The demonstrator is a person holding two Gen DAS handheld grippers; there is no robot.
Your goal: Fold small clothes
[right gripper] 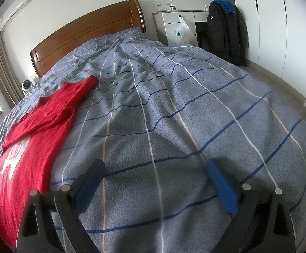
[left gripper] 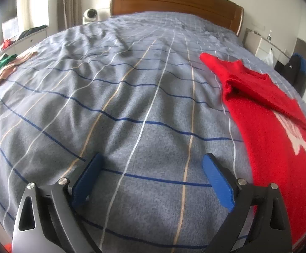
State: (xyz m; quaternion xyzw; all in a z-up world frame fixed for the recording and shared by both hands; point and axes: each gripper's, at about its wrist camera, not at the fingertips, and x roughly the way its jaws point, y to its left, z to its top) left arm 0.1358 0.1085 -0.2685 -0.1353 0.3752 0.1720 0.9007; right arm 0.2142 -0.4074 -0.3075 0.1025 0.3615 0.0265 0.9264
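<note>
On the bed [left gripper: 132, 105], a red sweater [left gripper: 269, 126] lies between both spread, empty grippers, left gripper [left gripper: 153, 172] and right gripper [right gripper: 155, 179]. Only the left view shows green and tan clothes [left gripper: 3, 69]; only the right, a black coat [right gripper: 226, 31].

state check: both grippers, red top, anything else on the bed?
left gripper: jaws open, empty, over bare duvet
right gripper: jaws open, empty
red top: lying on duvet, sleeve folded across its front, not gripped
clothes pile: loose, at the bed's left edge
duvet: spread, wrinkled
</note>
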